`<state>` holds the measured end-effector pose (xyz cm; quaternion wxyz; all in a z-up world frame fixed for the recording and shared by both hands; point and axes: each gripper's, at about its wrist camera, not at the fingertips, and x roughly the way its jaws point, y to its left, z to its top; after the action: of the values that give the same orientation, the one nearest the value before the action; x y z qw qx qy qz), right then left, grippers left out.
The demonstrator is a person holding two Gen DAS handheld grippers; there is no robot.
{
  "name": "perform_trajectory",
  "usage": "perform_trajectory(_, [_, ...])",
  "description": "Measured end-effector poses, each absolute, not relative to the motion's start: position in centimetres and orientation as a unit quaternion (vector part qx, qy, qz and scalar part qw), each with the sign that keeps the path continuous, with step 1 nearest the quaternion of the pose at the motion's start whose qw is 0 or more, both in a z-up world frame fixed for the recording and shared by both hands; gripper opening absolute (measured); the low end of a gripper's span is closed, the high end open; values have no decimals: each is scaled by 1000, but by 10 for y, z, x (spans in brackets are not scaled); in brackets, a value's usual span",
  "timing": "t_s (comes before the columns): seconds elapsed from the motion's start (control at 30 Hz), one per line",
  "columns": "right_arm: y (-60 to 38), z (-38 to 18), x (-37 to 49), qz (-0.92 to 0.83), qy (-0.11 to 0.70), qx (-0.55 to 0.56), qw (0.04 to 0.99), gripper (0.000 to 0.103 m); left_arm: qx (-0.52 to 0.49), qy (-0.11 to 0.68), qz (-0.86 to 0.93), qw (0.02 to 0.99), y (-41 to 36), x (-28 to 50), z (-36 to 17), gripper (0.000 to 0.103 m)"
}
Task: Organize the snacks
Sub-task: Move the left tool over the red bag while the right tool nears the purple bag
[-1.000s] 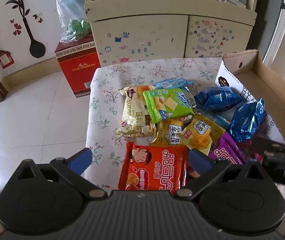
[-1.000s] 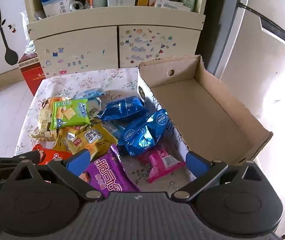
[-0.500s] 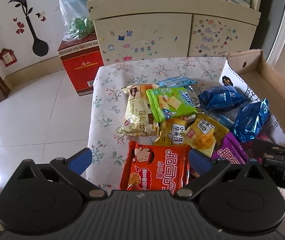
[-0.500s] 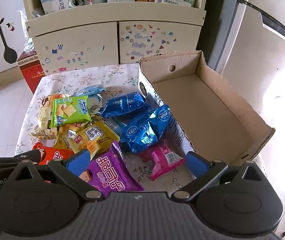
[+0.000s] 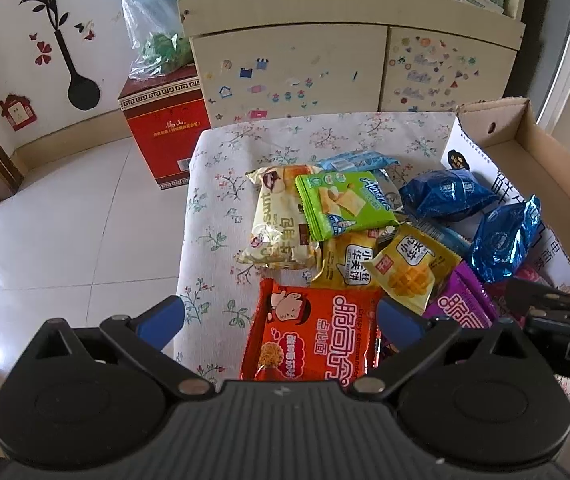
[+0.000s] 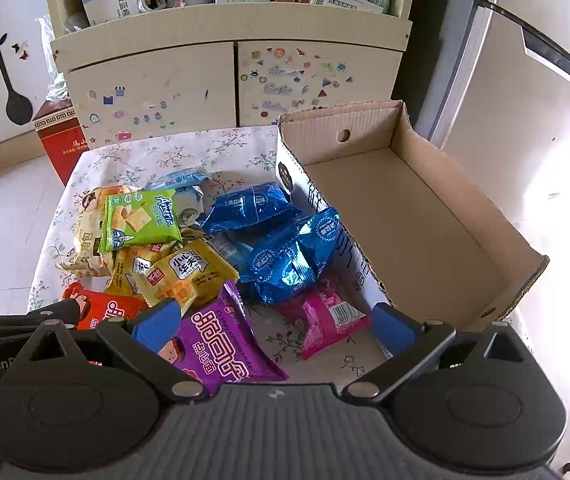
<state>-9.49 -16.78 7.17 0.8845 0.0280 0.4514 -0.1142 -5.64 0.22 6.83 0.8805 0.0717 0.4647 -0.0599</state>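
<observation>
Both grippers, left (image 5: 281, 316) and right (image 6: 271, 322), gape unladen above snacks (image 6: 189, 248) beside the box (image 6: 445, 216) on the worktop (image 5: 245, 148).

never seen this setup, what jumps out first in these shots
A bright heap of snack packs covers the floral tablecloth, shiny blue bags at its right edge. Right of it sits an empty cardboard box. Both grippers, left and right, hover open at the near edge.
</observation>
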Motion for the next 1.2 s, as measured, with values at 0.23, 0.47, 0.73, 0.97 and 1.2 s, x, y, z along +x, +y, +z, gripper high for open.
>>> perform_trajectory(0.23, [-168,72,-95,-115,451,28,885,103,71,465,-58,881,3,-57,68,101])
perform_trajectory(0.47, [-167,71,-95,-113,452,28,885,103,70,468,-55,879,3,-57,66,101])
perform_trajectory(0.73, [-167,70,-95,-111,452,26,885,103,70,471,-53,878,3,-56,64,101])
perform_trajectory(0.97, [-167,68,-96,-106,454,22,884,103,68,475,-56,876,3,-57,62,101])
perform_trajectory(1.2, [-168,66,-96,-105,455,18,884,103,70,474,-59,876,1,-58,59,101])
